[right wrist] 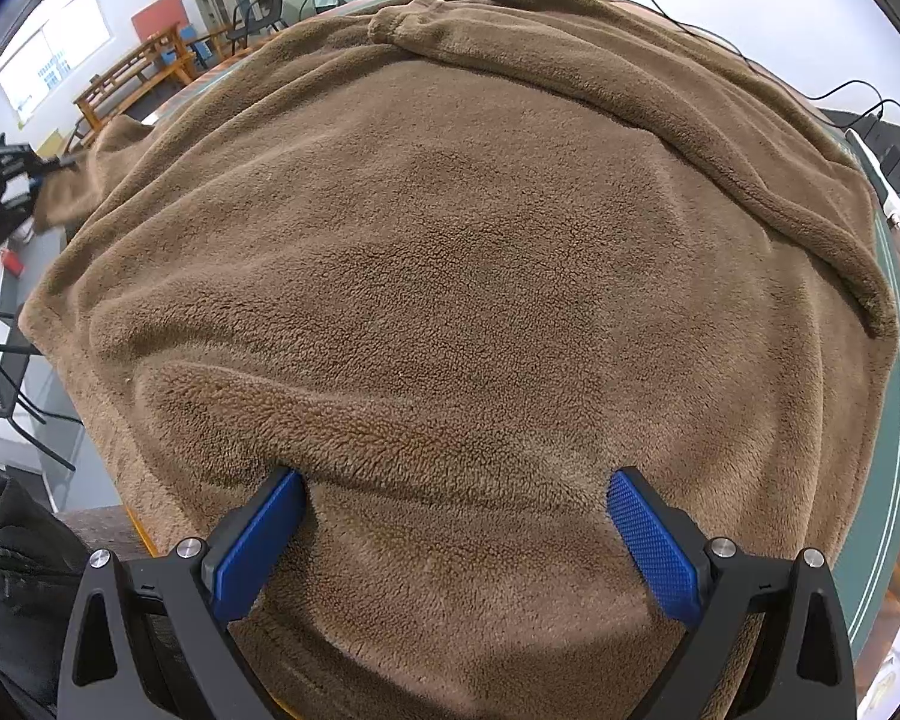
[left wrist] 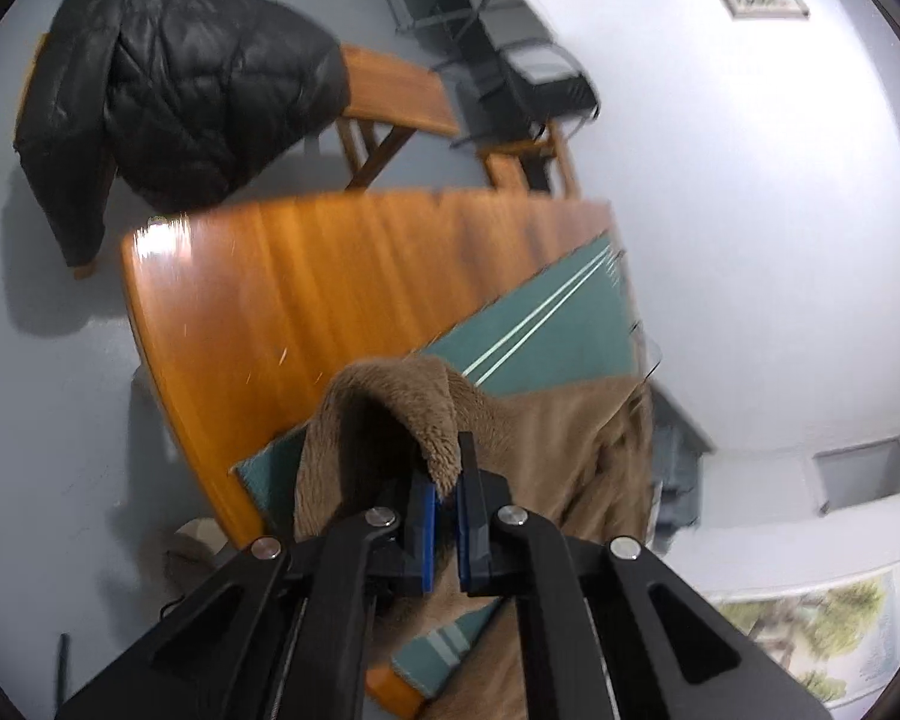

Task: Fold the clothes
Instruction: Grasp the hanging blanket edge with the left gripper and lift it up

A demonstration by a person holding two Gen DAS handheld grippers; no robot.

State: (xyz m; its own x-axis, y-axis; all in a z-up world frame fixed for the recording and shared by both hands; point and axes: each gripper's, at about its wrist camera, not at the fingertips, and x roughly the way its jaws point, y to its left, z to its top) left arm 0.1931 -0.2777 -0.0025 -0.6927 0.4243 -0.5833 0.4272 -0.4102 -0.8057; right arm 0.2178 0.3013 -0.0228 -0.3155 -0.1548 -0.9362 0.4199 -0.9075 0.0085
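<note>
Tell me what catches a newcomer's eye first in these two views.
A brown fleece garment fills the right wrist view, spread flat, with the right gripper wide open over its near edge. In the left wrist view the left gripper pinches a fleece corner above the wooden table; a black jacket hangs on a chair behind.

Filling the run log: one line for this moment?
task: fold clothes | left gripper: shut on brown fleece edge | right gripper: open, over fleece | green mat underneath

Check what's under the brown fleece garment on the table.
Under the brown fleece garment lies a teal mat with pale stripes, on the wooden table. How far the mat runs beneath the fleece is hidden.
</note>
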